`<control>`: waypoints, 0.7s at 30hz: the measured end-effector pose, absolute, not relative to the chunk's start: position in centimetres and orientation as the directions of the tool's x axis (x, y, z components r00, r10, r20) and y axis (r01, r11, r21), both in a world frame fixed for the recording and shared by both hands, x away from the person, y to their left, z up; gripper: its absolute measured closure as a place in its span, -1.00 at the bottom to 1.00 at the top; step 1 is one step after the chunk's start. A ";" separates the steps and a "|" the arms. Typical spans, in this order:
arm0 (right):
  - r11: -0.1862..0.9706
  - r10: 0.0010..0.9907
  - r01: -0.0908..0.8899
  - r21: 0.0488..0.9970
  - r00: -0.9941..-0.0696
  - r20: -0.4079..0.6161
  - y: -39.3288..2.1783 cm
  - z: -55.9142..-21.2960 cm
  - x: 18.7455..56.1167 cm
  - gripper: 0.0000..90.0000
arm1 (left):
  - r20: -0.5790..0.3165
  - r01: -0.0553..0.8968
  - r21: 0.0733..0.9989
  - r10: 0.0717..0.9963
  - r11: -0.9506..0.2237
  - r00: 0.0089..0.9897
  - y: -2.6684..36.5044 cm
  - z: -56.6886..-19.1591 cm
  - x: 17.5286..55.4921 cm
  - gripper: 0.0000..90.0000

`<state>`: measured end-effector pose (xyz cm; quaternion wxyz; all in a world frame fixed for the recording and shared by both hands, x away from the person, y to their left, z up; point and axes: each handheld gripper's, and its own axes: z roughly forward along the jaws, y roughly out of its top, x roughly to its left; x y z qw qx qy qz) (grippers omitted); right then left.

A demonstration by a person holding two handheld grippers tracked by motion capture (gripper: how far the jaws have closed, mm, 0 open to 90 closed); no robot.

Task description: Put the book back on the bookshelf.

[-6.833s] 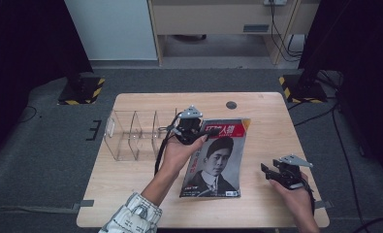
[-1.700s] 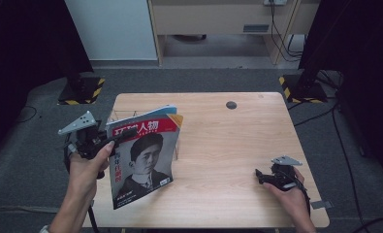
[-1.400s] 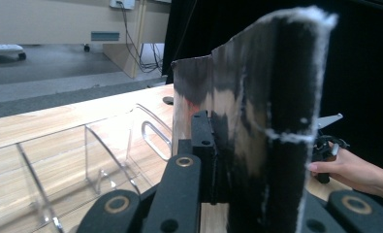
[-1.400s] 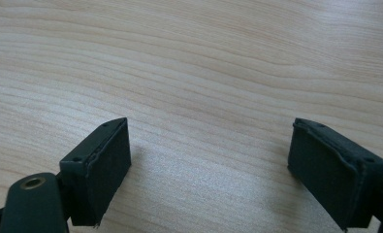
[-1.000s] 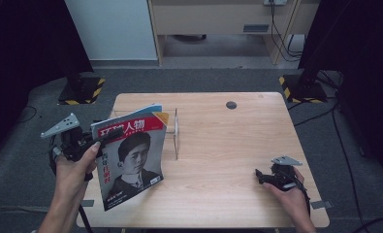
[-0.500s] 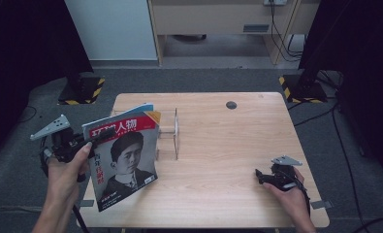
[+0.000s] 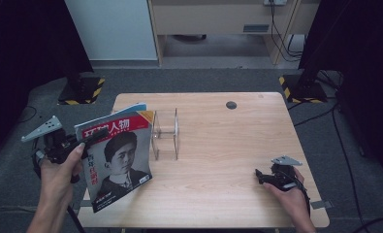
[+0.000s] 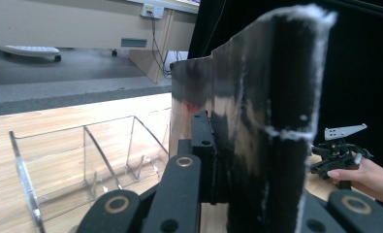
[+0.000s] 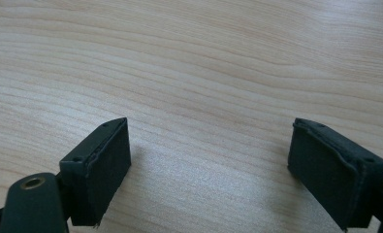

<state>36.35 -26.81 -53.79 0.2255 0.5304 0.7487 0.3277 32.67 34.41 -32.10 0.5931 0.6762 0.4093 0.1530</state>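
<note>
The wooden table point(image 7: 218, 145) stood on grey carpet. On it the clear acrylic rack point(image 7: 165, 134) held nothing in its compartments. The left gripper point(image 7: 89, 141) was clamped on the magazine point(image 7: 116, 160), raised upright at the table's left edge; its own view showed the spine edge-on. The right gripper point(image 7: 259, 175) rested gaping, nothing between its jaws, on bare wood.

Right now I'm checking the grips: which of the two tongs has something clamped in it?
The left tongs, raised at the table's left edge, are shut on the magazine. The right tongs rest on the table, open with nothing between them.
</note>
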 end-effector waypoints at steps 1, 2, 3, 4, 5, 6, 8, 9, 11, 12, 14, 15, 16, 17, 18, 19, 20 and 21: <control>0.223 0.942 0.646 0.730 -0.336 0.010 -26.8 -53.8 36.3 -0.65 | -0.278 0.372 0.928 0.737 0.039 0.617 34.5 -32.1 32.6 0.92; 0.223 0.942 0.646 0.730 -0.336 0.010 -26.8 -53.8 36.3 -0.65 | -0.279 0.371 0.928 0.738 0.042 0.614 34.7 -32.1 32.6 0.92; 0.223 0.942 0.646 0.730 -0.336 0.010 -26.8 -53.8 36.3 -0.65 | -0.279 0.371 0.928 0.738 0.042 0.614 34.7 -32.1 32.6 0.92; 0.223 0.942 0.646 0.730 -0.336 0.010 -26.8 -53.8 36.3 -0.65 | -0.279 0.371 0.928 0.739 0.043 0.613 34.8 -32.1 32.6 0.92; 0.223 0.942 0.646 0.730 -0.336 0.010 -26.8 -53.8 36.3 -0.65 | -0.281 0.370 0.928 0.743 0.048 0.608 35.0 -32.0 32.6 0.92; 0.223 0.942 0.646 0.730 -0.337 0.010 -26.8 -53.8 36.3 -0.65 | -0.279 0.369 0.928 0.744 0.047 0.607 35.1 -32.0 32.5 0.92; 0.223 0.942 0.646 0.730 -0.336 0.010 -26.8 -53.8 36.3 -0.65 | -0.274 0.372 0.927 0.753 0.043 0.598 35.3 -32.0 32.4 0.92; 0.223 0.942 0.646 0.730 -0.336 0.010 -26.8 -53.8 36.3 -0.65 | -0.275 0.371 0.928 0.757 0.046 0.593 35.5 -31.9 32.3 0.92; 0.224 0.942 0.645 0.730 -0.337 0.008 -26.8 -53.8 36.4 -0.65 | -0.273 0.368 0.929 0.762 0.050 0.587 35.9 -31.9 32.3 0.92; 0.224 0.941 0.645 0.730 -0.337 0.008 -26.8 -53.8 36.4 -0.65 | -0.275 0.367 0.929 0.764 0.054 0.584 36.1 -31.9 32.2 0.92; 0.224 0.942 0.645 0.730 -0.337 0.008 -26.8 -53.8 36.4 -0.65 | -0.272 0.365 0.929 0.770 0.055 0.577 36.4 -31.8 32.2 0.92; 0.224 0.942 0.646 0.730 -0.337 0.009 -26.8 -53.8 36.4 -0.65 | -0.270 0.363 0.930 0.773 0.055 0.574 36.5 -31.7 32.1 0.92; 0.225 0.942 0.645 0.730 -0.337 0.008 -26.8 -53.8 36.4 -0.65 | -0.270 0.363 0.930 0.773 0.055 0.574 36.5 -31.7 32.1 0.92; 0.225 0.942 0.645 0.730 -0.337 0.008 -26.8 -53.8 36.4 -0.65 | -0.272 0.363 0.930 0.774 0.059 0.572 36.6 -31.7 32.1 0.92; 0.225 0.941 0.645 0.730 -0.338 0.009 -26.8 -53.8 36.3 -0.65 | -0.273 0.362 0.930 0.775 0.061 0.570 36.7 -31.7 32.1 0.92; 0.223 0.942 0.646 0.730 -0.336 0.010 -26.8 -53.8 36.3 -0.65 | -0.275 0.363 0.930 0.777 0.064 0.566 36.9 -31.7 32.0 0.92; 0.223 0.942 0.646 0.730 -0.336 0.010 -26.8 -53.8 36.3 -0.65 | -0.275 0.363 0.930 0.777 0.064 0.566 36.9 -31.7 32.0 0.92; 0.223 0.942 0.646 0.730 -0.335 0.010 -26.8 -53.8 36.3 -0.65 | -0.271 0.363 0.930 0.781 0.062 0.563 37.2 -31.8 32.0 0.92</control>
